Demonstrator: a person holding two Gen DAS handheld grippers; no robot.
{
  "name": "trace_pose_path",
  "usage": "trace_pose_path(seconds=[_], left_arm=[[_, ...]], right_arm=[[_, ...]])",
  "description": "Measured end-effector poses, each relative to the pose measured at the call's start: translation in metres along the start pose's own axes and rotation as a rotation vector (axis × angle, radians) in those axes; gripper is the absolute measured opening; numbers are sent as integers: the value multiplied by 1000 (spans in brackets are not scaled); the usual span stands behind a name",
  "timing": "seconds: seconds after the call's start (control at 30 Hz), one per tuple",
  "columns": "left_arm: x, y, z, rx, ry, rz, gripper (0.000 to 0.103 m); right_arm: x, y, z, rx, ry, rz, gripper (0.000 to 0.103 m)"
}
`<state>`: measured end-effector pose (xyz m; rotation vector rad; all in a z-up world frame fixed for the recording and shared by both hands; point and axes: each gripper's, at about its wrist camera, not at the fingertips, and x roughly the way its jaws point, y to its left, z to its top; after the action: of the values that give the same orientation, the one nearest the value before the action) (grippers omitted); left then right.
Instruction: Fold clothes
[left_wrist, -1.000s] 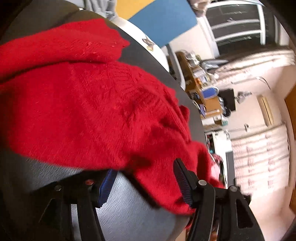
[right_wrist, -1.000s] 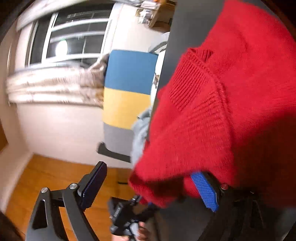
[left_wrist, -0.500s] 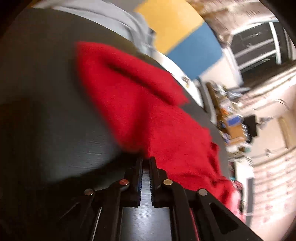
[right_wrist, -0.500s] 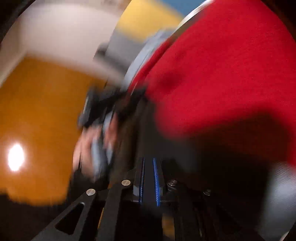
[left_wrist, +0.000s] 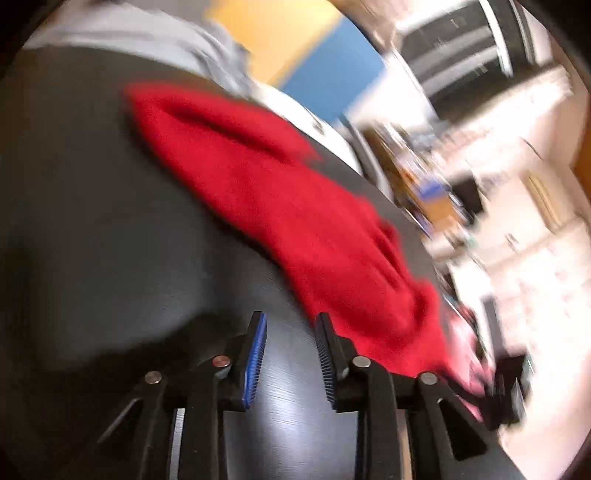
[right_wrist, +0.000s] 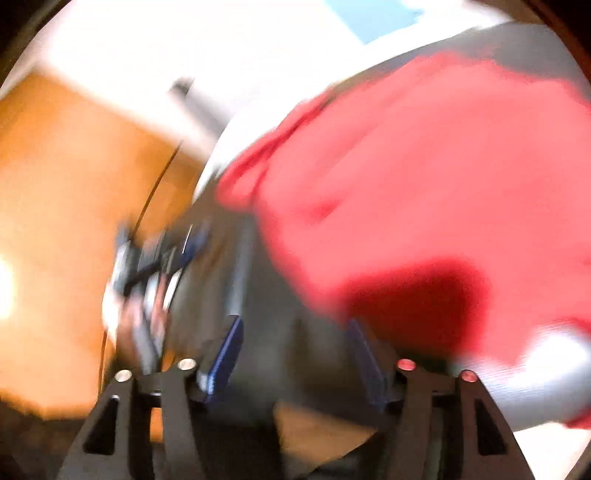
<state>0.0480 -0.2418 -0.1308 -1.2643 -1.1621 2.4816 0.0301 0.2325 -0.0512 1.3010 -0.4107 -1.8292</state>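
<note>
- Dark, round table (left_wrist: 92, 221) fills both views, with an orange wood floor (right_wrist: 55, 184) off its left edge and a cluttered room far right (all of it smeared by blur).
- Our red knit sweater (left_wrist: 280, 206) lies in a long bunched heap across the table, running from the far left toward the near right edge.
- Our left gripper (left_wrist: 290, 354) hangs over bare tabletop just beside the sweater's near edge; its jaws have just been opening and nothing sits between them.
- Our right gripper (right_wrist: 295, 354) has jaws that have just been opening too, wider, with only table between them and red knit (right_wrist: 424, 184) just beyond the right finger.
- We judge the knit soft, floppy and fairly light; it will sag and stretch.
- Best hold, we reckon: a firm edge such as the hem or a cuff, pinching several layers.
- Grey garment (left_wrist: 147, 40) waits at the far rim.
</note>
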Motion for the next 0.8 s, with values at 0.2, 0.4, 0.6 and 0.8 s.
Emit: trace_pose_path(seconds=[0.2,0.4,0.6,0.8], left_arm=[[66,-46,-19,-32,107,-123,49],[82,-66,-31,-53,68,-143,66],[106,-64,-21,-149,97,-145,56],[92,-53,-23,-69,105,-79,11]], right_arm=[[-46,-81,59,242,-320,-77,89],[-7,-83,90,237,-334,22,84],[29,-59,64,156,-172,61,52],[63,-40,40,103,-68,70,10]])
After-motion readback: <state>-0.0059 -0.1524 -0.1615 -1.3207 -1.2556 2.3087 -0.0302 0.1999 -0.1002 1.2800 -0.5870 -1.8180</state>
